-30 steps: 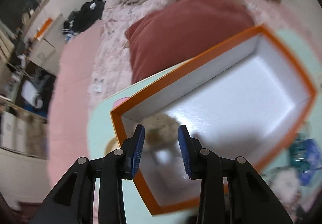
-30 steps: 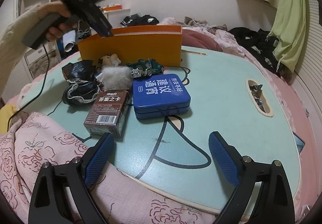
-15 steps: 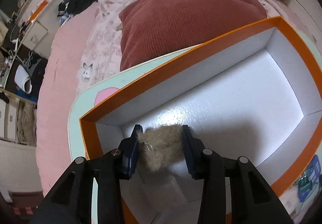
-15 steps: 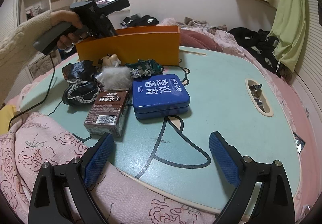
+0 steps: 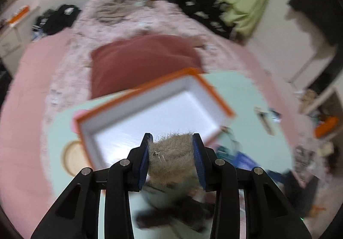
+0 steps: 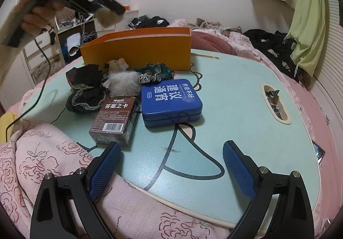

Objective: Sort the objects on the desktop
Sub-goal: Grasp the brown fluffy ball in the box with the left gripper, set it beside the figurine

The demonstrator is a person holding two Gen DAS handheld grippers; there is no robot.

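Above the orange box [image 5: 216,97], left claw [image 5: 172,158] has lifted, seemingly gripping the fur ball [image 5: 171,159].

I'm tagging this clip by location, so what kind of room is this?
Most likely a bedroom: the mint lap table sits on a bed with a pink floral quilt, a red pillow and strewn clothes.

Right gripper [image 6: 171,166] low in front, jaws wide apart, nothing between them, over the near edge of the pale green table [image 6: 235,110]. On the table: blue tin [image 6: 171,102], brown card box [image 6: 114,117] touching its left side, green toy car [image 6: 155,71] behind the tin, white fluff ball [image 6: 123,84], black lace cloth [image 6: 85,88]. Orange box [image 6: 139,50] at the back. Upper left, blurred: left gripper [image 6: 109,13] held in a hand [image 6: 36,15], pinching a tan fluff ball [image 6: 107,17] above the orange box.
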